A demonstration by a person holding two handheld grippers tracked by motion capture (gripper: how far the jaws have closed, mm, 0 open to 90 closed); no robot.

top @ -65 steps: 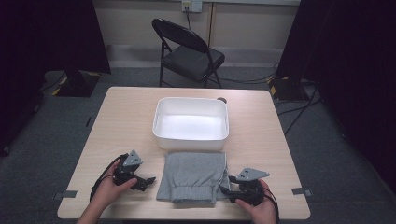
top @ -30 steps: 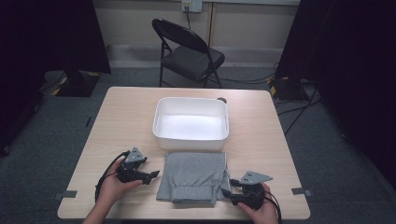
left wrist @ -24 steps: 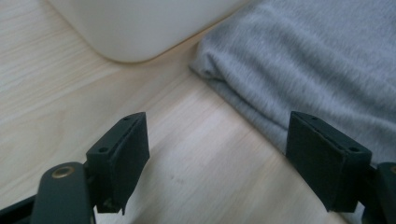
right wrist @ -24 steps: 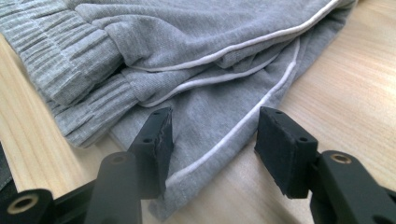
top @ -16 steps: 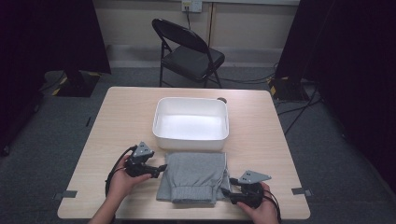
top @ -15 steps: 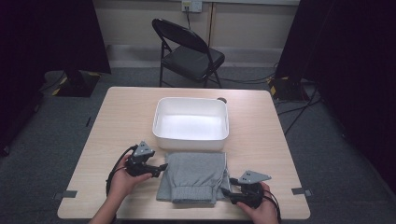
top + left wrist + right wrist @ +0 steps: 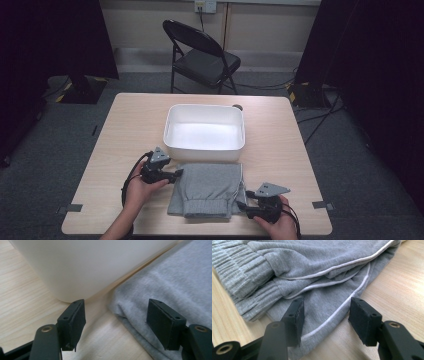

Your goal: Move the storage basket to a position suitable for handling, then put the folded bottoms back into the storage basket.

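Grey pants (image 7: pixel 209 189) are lying folded bottom center below the tub (image 7: pixel 204 131), flanked by the left gripper (image 7: pixel 176 173), jaws apart but just closing, and the right gripper (image 7: pixel 241 205), gaping around the hem, nothing being pinched.

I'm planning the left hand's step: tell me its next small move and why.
Probably ease the left gripper forward onto the folded grey garment's near corner and close. Its jaws, just closing, stand open with nothing gripped; the corner lies just ahead beside the white tub.
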